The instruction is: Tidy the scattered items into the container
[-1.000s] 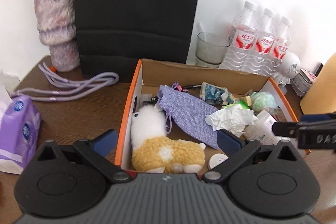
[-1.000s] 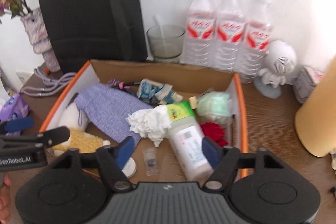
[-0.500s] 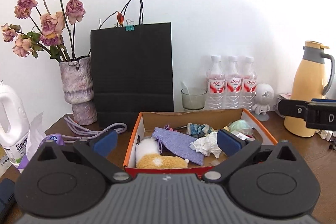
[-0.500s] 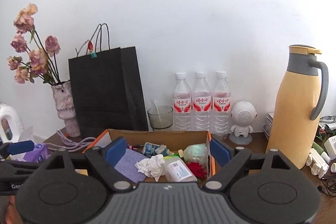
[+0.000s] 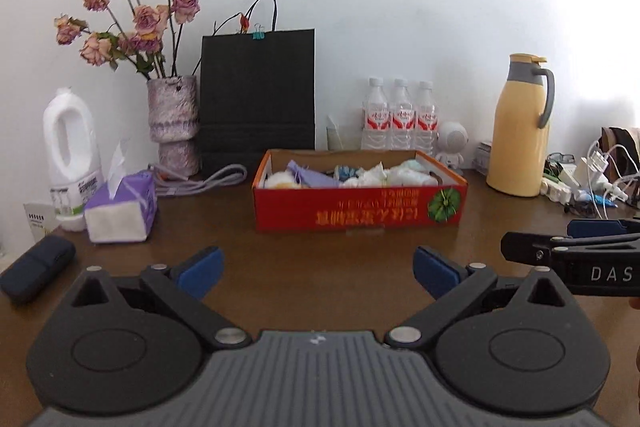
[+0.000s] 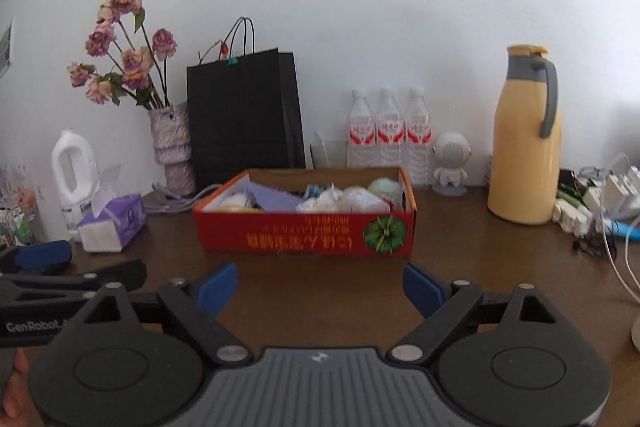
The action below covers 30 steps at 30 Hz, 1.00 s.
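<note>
A red cardboard box [image 5: 360, 213] with an orange rim stands mid-table; it also shows in the right wrist view [image 6: 304, 233]. Inside lie a plush toy [image 5: 280, 181], a purple pouch [image 5: 310, 175], crumpled tissue [image 5: 370, 175] and other small items. My left gripper [image 5: 318, 269] is open and empty, well in front of the box. My right gripper [image 6: 318, 287] is open and empty, also in front of the box. Each gripper shows at the other view's edge.
A tissue pack [image 5: 120, 205], a white jug [image 5: 74, 159], a flower vase [image 5: 174, 125], a black paper bag [image 5: 258, 99], water bottles [image 5: 398, 117], a yellow flask [image 5: 520, 125] and cables [image 5: 592, 175] ring the box. A dark case [image 5: 36, 269] lies front left.
Both grippers have pulled back and away from above the box to low over the front of the table. The box's contents have not moved.
</note>
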{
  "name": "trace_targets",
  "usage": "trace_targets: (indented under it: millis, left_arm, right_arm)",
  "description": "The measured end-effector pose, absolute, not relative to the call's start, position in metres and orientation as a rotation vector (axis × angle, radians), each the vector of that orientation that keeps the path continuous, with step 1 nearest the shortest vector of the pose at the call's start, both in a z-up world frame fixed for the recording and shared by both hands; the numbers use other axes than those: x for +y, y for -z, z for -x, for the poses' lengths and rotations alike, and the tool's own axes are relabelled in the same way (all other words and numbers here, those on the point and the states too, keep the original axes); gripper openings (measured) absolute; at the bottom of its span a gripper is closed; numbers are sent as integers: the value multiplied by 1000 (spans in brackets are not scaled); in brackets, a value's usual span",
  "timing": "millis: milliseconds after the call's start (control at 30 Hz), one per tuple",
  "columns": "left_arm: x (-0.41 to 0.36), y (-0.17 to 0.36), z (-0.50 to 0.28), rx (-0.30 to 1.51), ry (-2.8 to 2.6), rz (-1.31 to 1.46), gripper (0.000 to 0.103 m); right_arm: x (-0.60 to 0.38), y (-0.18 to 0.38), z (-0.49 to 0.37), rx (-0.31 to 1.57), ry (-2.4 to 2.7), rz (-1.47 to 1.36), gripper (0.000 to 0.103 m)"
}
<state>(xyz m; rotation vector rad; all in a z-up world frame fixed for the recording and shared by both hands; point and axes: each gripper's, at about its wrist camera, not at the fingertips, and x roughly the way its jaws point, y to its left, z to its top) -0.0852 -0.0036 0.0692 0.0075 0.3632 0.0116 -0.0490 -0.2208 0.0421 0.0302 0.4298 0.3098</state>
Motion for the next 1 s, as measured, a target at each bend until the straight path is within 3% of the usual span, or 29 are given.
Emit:
trace_targets:
  millis: [267,700,867,1000]
  left_arm:
    - [12,-38,150,471,-11,18,103]
    - [12,-3,51,707,-32,45,103]
    - [16,1,39,716,-35,22,103]
    - [12,2,26,711,-52,-2,103]
  right_arm:
    - [-236,-7,130,522,-314,-6,92]
    - [-208,25,23,678,-185,-21,92]
    - [-200,30,10,693,-182,20,93]
    - [-193,30,2,701,-178,52,99]
